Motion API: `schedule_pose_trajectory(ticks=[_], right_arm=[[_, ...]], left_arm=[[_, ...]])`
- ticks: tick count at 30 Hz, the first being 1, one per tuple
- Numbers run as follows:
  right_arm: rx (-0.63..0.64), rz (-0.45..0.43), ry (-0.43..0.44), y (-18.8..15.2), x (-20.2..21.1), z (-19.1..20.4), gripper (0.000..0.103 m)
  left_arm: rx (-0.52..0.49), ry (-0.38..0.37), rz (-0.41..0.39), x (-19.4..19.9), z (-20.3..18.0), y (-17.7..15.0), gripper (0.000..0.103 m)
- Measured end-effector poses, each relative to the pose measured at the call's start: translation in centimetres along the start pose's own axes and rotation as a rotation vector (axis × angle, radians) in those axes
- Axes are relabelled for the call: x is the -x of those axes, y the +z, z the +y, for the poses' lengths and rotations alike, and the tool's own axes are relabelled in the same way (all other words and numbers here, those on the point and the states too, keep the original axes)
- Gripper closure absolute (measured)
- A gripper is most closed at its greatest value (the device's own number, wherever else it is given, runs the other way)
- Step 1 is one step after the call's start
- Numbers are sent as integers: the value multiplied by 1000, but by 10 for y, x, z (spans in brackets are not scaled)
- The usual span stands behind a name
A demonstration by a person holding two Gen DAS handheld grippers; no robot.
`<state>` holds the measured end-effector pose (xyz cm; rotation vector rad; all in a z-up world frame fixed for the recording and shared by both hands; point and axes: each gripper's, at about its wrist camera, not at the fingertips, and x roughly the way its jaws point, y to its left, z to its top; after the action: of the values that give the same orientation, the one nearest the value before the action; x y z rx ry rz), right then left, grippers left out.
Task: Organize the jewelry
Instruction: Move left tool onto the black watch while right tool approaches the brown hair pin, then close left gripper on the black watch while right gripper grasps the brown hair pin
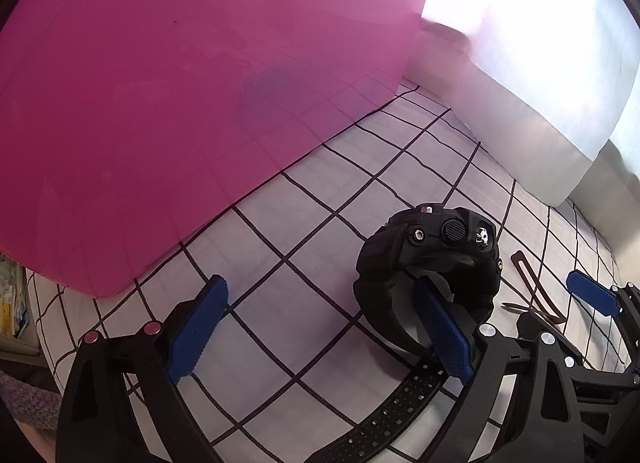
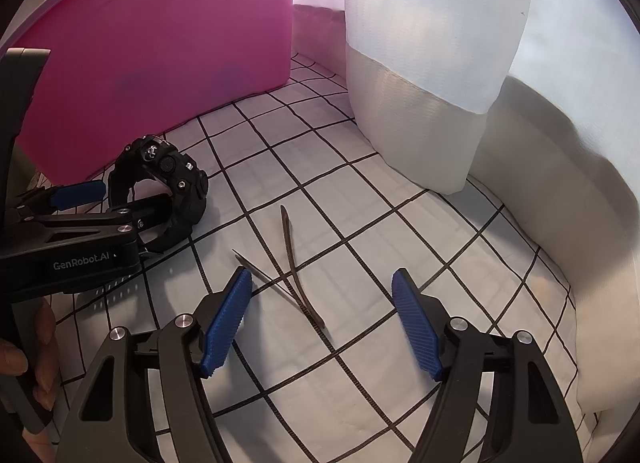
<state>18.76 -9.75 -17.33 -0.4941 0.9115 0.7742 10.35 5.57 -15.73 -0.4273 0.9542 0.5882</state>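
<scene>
My right fingers (image 2: 322, 323), spread apart, bracket the thin brown strap (image 2: 294, 263), its length running straight ahead; my left fingers (image 1: 320, 327), also apart, straddle the black watch (image 1: 430, 259).

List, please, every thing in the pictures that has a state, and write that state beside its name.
black watch: lying on its side on the checked cloth, strap unbuckled.
left gripper: open, one finger inside the watch loop, not pinching.
right gripper: open, empty, over the thin brown strap.
thin brown strap: lying loose and flat, untouched.
pink box: standing upright on the cloth.
</scene>
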Motion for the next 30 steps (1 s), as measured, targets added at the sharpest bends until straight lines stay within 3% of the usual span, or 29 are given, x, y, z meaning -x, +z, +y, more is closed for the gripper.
schedule_pose_trajectory(ticks=[5, 11, 12, 14, 15, 16, 25, 30], right_arm=[[16, -7, 9, -4, 7, 3, 44], [37, -18, 16, -7, 12, 10, 68], [39, -20, 16, -7, 13, 10, 78], [41, -20, 6, -8, 14, 12, 91], [38, -20, 2, -8, 15, 11, 94], [33, -21, 4, -8, 15, 10, 95], [-46, -39, 17, -18, 26, -5, 95], [-71, -56, 22, -20, 33, -11, 95]], left_arm=[[-2, 0, -13, 6, 1, -4, 14], [-24, -36, -29, 15, -2, -3, 39], [-26, -44, -29, 16, -2, -4, 45], [-28, -66, -31, 18, -3, -4, 56], [-28, -85, -31, 20, -3, -4, 68], [-28, -97, -29, 21, -3, -4, 74], [-2, -124, -50, 29, 0, -7, 88], [-7, -120, -53, 32, -1, -12, 91]])
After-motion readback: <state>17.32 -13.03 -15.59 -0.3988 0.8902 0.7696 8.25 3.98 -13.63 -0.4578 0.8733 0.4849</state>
